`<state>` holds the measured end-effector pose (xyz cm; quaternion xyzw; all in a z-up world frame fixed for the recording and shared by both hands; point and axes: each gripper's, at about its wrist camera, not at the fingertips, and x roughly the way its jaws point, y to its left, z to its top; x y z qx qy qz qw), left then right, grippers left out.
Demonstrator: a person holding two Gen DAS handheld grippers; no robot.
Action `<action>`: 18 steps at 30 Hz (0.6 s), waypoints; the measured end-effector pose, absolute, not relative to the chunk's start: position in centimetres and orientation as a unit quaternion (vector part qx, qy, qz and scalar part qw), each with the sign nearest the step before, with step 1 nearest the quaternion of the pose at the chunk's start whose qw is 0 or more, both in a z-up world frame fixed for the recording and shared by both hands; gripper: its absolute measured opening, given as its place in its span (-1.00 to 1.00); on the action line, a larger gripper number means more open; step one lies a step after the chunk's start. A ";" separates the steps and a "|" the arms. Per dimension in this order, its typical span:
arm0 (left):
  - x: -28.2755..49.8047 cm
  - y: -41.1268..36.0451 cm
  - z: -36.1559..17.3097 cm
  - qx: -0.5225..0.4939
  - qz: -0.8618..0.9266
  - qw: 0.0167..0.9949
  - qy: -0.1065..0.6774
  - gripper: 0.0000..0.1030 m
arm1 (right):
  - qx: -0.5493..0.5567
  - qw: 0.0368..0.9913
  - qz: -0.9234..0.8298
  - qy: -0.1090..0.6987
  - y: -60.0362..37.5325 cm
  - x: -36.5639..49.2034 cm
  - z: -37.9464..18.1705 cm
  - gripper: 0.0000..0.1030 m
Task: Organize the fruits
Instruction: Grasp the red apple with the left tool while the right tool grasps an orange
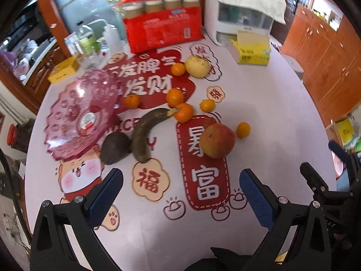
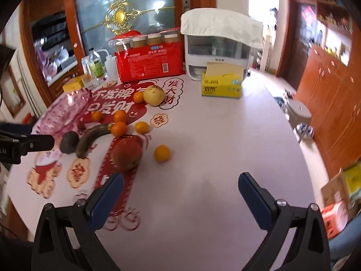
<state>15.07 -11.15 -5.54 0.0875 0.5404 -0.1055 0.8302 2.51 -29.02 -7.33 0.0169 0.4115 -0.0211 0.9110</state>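
Loose fruit lies on the round table: a red apple (image 1: pixel 217 140) (image 2: pixel 127 153), a blackened banana (image 1: pixel 146 133) (image 2: pixel 92 140), a dark avocado (image 1: pixel 115 145) (image 2: pixel 69 141), a pale pear (image 1: pixel 198 66) (image 2: pixel 154 95) and several small oranges (image 1: pixel 243 130) (image 2: pixel 161 153). An empty pink glass bowl (image 1: pixel 82 115) (image 2: pixel 61 115) stands at the left. My left gripper (image 1: pixel 180 188) hangs open just short of the apple and banana. My right gripper (image 2: pixel 180 190) is open too, nearer than the apple and the nearest orange, holding nothing.
At the back stand a red pack of paper cups (image 1: pixel 164 28) (image 2: pixel 150 62), a white appliance under a cloth (image 1: pixel 243 11) (image 2: pixel 220 45), a yellow tissue box (image 1: pixel 250 49) (image 2: pixel 222 83) and bottles (image 1: pixel 85 38) (image 2: pixel 94 65). Wooden cabinets (image 2: pixel 334 103) line the right.
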 end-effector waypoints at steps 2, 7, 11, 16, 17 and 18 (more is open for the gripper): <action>16.1 -12.3 -6.4 0.098 -0.108 0.822 0.550 0.99 | -0.001 0.915 -0.004 0.403 -29.3 3.4 -7.8 0.98; 18.1 -14.9 -9.1 0.119 -0.122 0.797 0.579 0.99 | -0.026 0.916 0.030 0.400 -29.7 5.5 -10.5 0.98; 19.8 -16.4 -11.8 0.106 -0.147 0.780 0.599 0.98 | -0.043 0.915 0.053 0.397 -29.7 7.4 -12.7 0.98; 21.0 -17.9 -14.6 0.082 -0.180 0.764 0.614 0.98 | -0.066 0.918 0.093 0.379 -29.3 9.5 -14.8 0.92; 21.2 -18.1 -15.0 0.081 -0.180 0.761 0.618 0.98 | -0.069 0.917 0.099 0.379 -29.2 9.9 -15.2 0.86; 21.5 -18.3 -15.5 0.080 -0.179 0.758 0.623 0.98 | -0.074 0.915 0.108 0.382 -29.0 10.4 -15.7 0.83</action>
